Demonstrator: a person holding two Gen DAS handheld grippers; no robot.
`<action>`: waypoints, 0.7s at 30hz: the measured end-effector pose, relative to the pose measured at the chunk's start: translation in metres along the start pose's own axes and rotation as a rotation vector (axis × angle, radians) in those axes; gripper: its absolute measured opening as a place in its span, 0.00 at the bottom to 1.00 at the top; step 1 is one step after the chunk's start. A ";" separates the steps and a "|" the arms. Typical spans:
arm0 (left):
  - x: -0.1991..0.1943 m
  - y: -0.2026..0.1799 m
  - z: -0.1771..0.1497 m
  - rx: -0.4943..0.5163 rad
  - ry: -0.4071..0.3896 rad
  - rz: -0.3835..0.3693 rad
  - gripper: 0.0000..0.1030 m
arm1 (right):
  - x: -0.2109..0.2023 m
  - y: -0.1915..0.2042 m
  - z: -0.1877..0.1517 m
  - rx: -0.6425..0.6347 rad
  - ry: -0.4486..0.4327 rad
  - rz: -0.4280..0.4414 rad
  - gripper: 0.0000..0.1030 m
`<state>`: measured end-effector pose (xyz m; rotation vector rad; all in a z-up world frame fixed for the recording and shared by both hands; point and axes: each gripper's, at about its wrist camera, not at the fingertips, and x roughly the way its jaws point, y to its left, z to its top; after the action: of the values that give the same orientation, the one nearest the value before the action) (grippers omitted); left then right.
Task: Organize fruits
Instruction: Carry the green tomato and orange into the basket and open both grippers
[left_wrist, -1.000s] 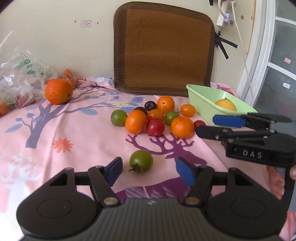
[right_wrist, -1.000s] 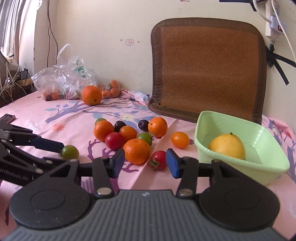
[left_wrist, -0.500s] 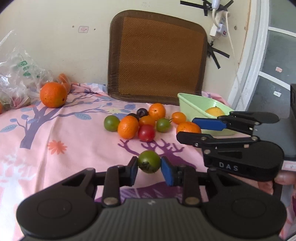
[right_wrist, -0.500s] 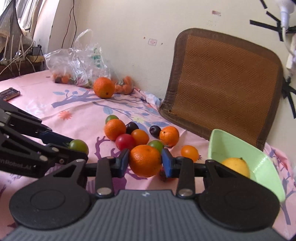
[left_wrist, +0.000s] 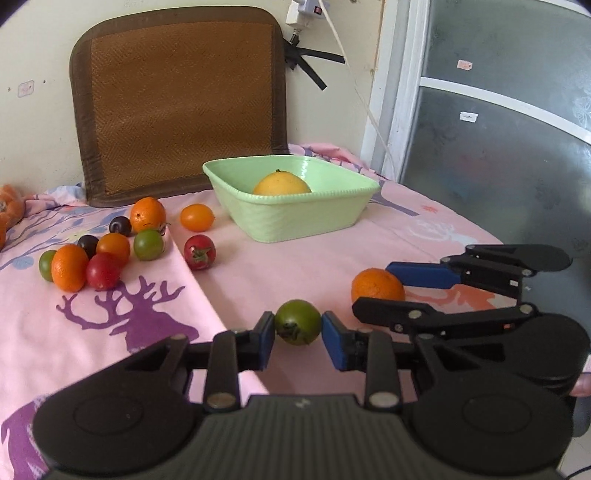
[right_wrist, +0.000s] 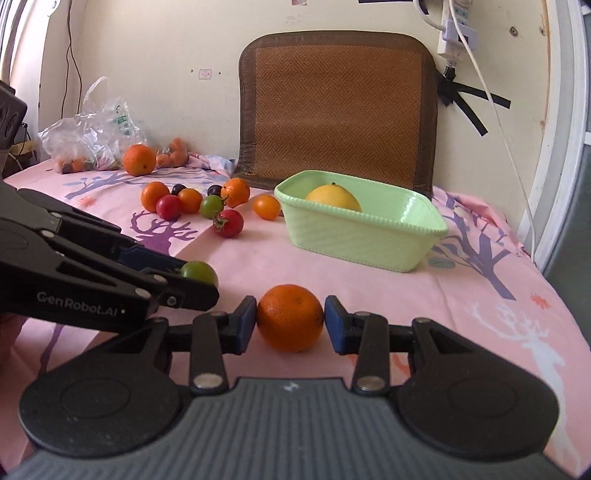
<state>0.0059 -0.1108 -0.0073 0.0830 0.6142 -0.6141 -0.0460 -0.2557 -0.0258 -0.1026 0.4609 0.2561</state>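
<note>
Left wrist view, at the left gripper (left_wrist: 298, 334): closed nearly all the way, clamped on the green tomato (left_wrist: 297, 322), one blue pad against each side. Held just above the pink cloth (left_wrist: 295, 266), stem end facing the camera.

From the green tomato, at 12 o'clock: a green bowl (left_wrist: 295, 218) on the cloth, well apart, with a yellow fruit (left_wrist: 281, 183) inside. At 10 o'clock: a lone red tomato (left_wrist: 199, 252). Further out at 10 o'clock: a loose cluster of fruit (left_wrist: 107, 247), oranges, tomatoes and two dark round fruits, some touching. At 2 o'clock: seen side-on, the second gripper with its load.

Right wrist view, at the right gripper (right_wrist: 290, 325): jaws opening, with the orange (right_wrist: 290, 317) between them. Pads right up against both sides of the orange, with no clear gap visible. Cannot tell whether the orange rests on the cloth or hangs just over it.

From the orange, at 1 o'clock: the green bowl, apart. At 9 o'clock, just beside: the tip of the left gripper with the green tomato. At 11 o'clock, far back: a plastic bag (right_wrist: 92, 129) with a large orange (right_wrist: 139, 159) next to it. At 12 o'clock, against the wall behind the bowl: a brown woven mat (right_wrist: 336, 110), upright.
</note>
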 end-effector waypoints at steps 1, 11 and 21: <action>0.000 0.000 -0.001 0.002 0.002 0.013 0.30 | -0.001 -0.001 -0.002 0.004 0.004 0.009 0.45; 0.005 -0.001 0.013 0.035 0.010 0.007 0.27 | -0.003 -0.016 0.000 0.073 -0.053 0.025 0.40; 0.056 0.021 0.108 -0.013 -0.090 0.020 0.27 | 0.035 -0.065 0.039 0.182 -0.225 -0.220 0.40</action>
<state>0.1098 -0.1498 0.0472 0.0489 0.5297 -0.5917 0.0184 -0.3045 -0.0042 0.0537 0.2447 0.0081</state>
